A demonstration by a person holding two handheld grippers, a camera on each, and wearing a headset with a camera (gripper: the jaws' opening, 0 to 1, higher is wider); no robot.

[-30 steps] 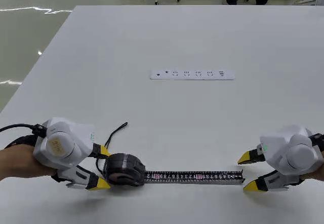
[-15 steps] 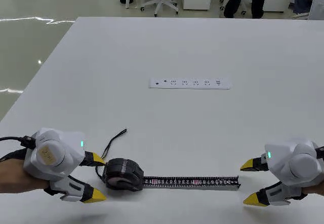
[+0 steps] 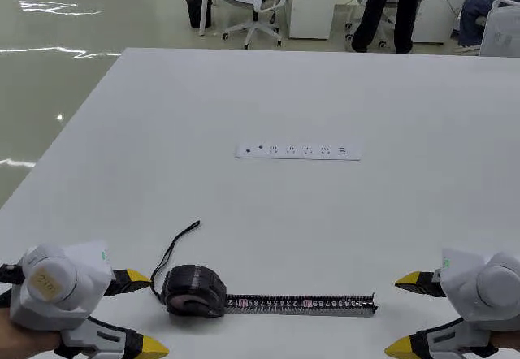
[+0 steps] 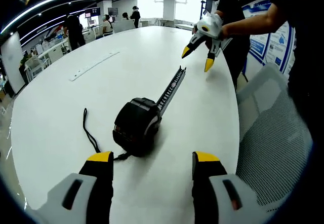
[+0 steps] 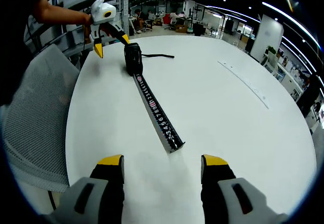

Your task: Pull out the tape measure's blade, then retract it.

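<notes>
A black tape measure (image 3: pixel 193 291) lies on the white table, its blade (image 3: pixel 301 304) pulled out to the right and flat on the surface, a black wrist cord (image 3: pixel 173 248) trailing behind. My left gripper (image 3: pixel 140 312) stands open just left of the case (image 4: pixel 137 124), touching nothing. My right gripper (image 3: pixel 410 313) is open too, a short way right of the blade's end (image 5: pixel 174 145). Across the table, each gripper view shows the other gripper: right one (image 4: pixel 199 52), left one (image 5: pixel 111 40).
A white power strip (image 3: pixel 297 151) lies flat mid-table, far beyond the tape. Office chairs (image 3: pixel 250 2) and standing people (image 3: pixel 383 6) are past the far edge. The near table edge is close to both grippers, with a mesh chair (image 5: pixel 35 117) beside it.
Both grippers have let go and drawn back from the tape: the left off the case, the right away from the blade's end. The blade stays extended. The head camera has tilted up.
</notes>
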